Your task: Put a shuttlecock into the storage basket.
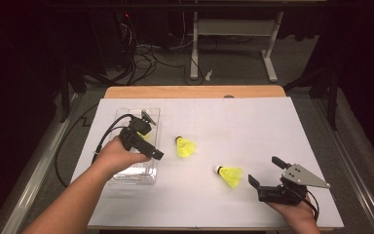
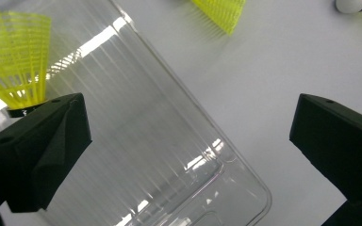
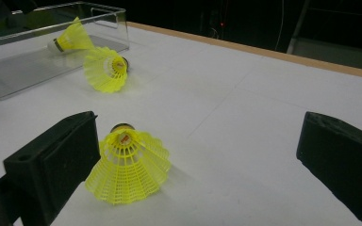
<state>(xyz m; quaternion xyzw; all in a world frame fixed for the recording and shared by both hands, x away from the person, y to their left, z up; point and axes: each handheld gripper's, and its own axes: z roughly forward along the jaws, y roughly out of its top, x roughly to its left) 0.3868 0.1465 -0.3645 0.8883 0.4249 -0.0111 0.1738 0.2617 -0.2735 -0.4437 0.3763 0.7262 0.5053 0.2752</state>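
- Table [image 1: 272, 126] covered in white is lying under both tongs.
- Clear box [image 1: 148, 170] is sitting beneath the left tongs [image 1: 148, 134], whose jaws are gaping wide and gripping nothing.
- Right tongs [image 1: 265, 171] are hovering with jaws spread wide, empty.
- One yellow shuttlecock [image 3: 128, 167] is lying just beside the right tongs' left jaw; another [image 1: 186, 146] is resting between both tongs; a third [image 2: 15, 59] is lying inside the box by the left tongs.
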